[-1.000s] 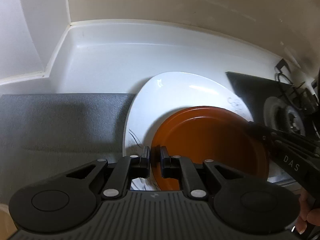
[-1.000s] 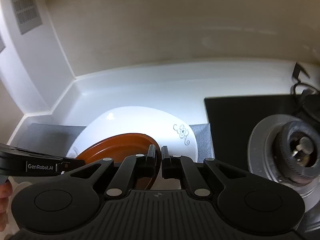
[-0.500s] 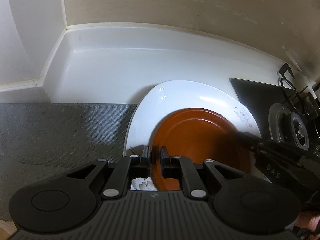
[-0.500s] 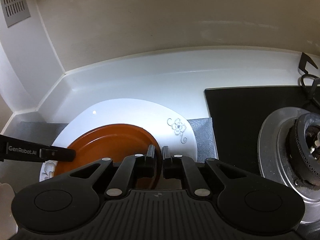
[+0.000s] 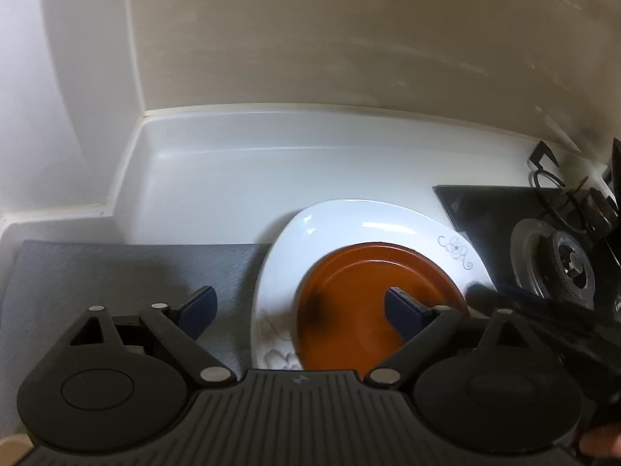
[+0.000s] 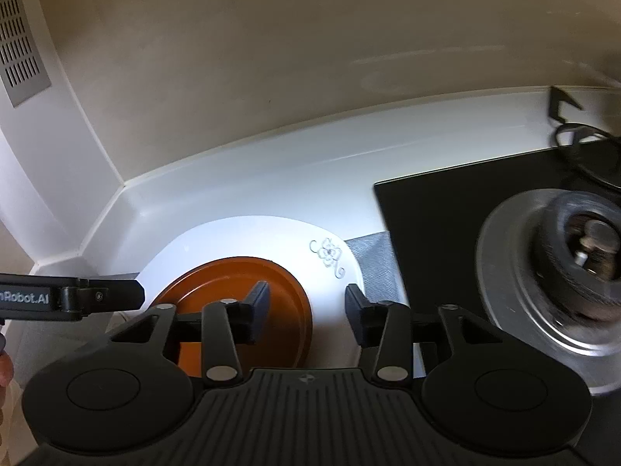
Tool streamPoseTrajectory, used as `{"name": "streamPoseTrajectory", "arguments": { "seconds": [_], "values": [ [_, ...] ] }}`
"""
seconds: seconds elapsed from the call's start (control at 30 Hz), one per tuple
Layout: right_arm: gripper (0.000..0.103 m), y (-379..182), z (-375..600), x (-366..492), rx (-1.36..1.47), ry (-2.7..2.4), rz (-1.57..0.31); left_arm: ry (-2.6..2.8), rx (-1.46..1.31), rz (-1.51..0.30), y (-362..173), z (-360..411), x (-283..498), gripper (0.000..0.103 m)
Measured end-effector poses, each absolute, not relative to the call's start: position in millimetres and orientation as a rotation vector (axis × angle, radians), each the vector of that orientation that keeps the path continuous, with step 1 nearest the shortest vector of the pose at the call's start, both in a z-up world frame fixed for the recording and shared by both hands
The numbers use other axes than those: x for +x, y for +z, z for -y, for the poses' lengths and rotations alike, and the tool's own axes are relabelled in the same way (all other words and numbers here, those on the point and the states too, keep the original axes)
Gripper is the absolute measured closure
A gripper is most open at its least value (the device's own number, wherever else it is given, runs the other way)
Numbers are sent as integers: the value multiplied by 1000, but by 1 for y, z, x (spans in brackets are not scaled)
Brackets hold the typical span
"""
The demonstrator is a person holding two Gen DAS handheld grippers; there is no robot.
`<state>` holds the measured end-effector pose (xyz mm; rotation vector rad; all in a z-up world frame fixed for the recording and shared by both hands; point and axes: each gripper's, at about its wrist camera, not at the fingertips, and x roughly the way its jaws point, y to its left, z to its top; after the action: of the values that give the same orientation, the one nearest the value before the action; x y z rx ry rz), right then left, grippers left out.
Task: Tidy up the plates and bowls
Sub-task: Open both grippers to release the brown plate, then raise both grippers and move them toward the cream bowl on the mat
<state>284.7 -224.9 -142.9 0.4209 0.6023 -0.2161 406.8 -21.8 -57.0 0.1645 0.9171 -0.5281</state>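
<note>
Both pairs of jaws, pinched on the rim of the round orange-brown plate (image 5: 372, 303) a second ago, are now spreading apart and letting it go. On the left gripper (image 5: 300, 308) the jaws are opening very wide: its blue-padded left finger is hanging over the grey woven mat (image 5: 116, 272), while its right finger is hovering over the plate's hollow, and neither pad is pressing on the rim. On the right gripper (image 6: 306, 308) the jaws are opening too, about halfway; the plate's right edge is lying between the fingers, with the left finger standing over the orange surface and the right finger over the rim of the larger white plate with a grey flower motif (image 6: 248, 237), no pad pinching anything.

Moving outward, the orange-brown plate is sitting inside the white plate, towards its near side, leaving a white crescent showing behind it. That white plate is resting partly on the grey mat and partly on the white countertop (image 5: 271, 163), which is curving up into a beige wall. Just right of the plates, the black glass hob (image 6: 446, 202) is lying flush in the counter, its round silver gas burner (image 6: 551, 268) blurring slightly. Each gripper is reaching into the other camera's edge.
</note>
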Motion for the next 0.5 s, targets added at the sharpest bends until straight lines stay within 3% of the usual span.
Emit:
{"name": "streamPoseTrajectory", "arguments": {
  "seconds": [0.07,0.13,0.27,0.5],
  "values": [
    [30,-139,219,275,403,-249,-608,-510,161,-904,-49,15,401,0],
    [22,-136,209,263,370,-289,-631,-538,141,-884,-37,6,390,0],
    [14,-127,186,225,321,-285,-612,-577,127,-815,-10,-15,361,0],
    [12,-105,153,169,259,-282,-553,-573,112,-739,11,-42,296,0]
  ]
}}
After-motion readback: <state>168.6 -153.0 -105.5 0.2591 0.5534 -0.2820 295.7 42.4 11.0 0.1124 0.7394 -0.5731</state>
